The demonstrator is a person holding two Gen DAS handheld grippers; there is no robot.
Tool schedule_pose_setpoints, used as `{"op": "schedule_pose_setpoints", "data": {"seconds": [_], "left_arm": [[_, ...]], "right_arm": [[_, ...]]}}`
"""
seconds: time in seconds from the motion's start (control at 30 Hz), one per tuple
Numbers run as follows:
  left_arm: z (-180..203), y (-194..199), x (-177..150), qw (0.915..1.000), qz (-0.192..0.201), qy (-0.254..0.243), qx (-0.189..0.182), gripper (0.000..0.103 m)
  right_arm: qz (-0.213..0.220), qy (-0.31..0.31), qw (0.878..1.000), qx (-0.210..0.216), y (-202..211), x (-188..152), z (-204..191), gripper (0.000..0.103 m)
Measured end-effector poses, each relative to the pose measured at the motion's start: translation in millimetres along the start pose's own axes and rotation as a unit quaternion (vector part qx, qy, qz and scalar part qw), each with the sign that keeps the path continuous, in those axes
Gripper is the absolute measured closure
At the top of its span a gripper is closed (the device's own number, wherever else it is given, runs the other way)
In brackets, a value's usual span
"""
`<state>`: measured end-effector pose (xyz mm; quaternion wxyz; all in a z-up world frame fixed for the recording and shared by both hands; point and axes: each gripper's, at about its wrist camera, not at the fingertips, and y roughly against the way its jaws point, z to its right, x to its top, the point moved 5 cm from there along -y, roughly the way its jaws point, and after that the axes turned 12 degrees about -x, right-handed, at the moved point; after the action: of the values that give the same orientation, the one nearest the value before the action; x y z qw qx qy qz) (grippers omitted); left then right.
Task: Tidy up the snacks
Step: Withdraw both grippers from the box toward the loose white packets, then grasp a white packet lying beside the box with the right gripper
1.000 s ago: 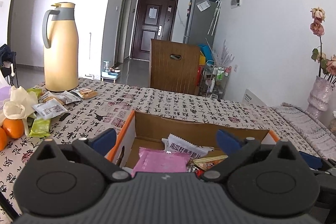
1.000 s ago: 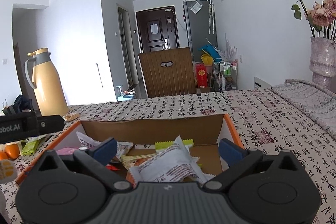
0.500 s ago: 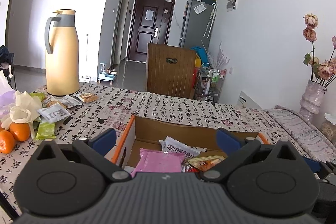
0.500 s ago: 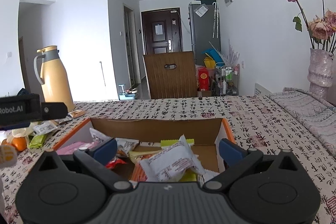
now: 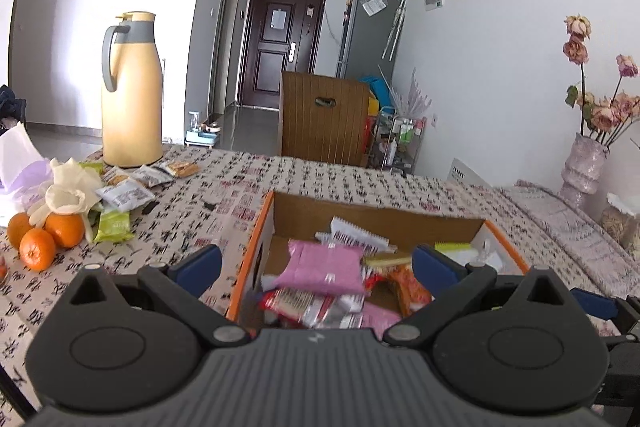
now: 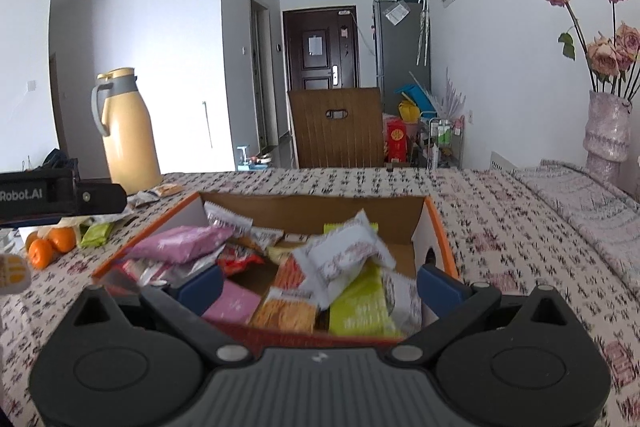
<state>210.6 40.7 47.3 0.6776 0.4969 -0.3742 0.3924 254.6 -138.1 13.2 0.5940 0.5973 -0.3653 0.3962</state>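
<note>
Left gripper [image 5: 316,267] and right gripper [image 6: 320,285] spread wide, empty, above cardboard box [image 6: 434,227] of snacks, loose packets [image 5: 124,195] at 10 o'clock.

Left gripper [image 5: 316,265] and right gripper [image 6: 320,281] level, jaws spread (both empty).

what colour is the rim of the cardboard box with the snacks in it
Orange, along the box rim; clearest in the right wrist view.

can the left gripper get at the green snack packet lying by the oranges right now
Probably yes. The left gripper is open and empty, and the green packet lies exposed on the table beside the oranges, outside the box.
</note>
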Motion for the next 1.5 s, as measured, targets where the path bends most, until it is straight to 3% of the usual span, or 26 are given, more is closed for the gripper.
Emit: {"op": "schedule_pose_setpoints", "data": {"seconds": [0.77,1.3,1.5], "left_arm": [[-29,18,-99,0.9941,-0.108,0.001,-0.009,0.000],[-43,11,-107,0.9933,-0.107,0.037,-0.021,0.000],[-45,13,-107,0.9936,-0.102,0.043,-0.023,0.000]], "right_arm": [[-0.096,0.021,0.995,-0.001,23,-78,4,0.000],[-0.147,0.037,0.989,-0.003,-21,-69,-27,0.000],[-0.171,0.041,0.984,-0.023,-41,-78,-29,0.000]]}}
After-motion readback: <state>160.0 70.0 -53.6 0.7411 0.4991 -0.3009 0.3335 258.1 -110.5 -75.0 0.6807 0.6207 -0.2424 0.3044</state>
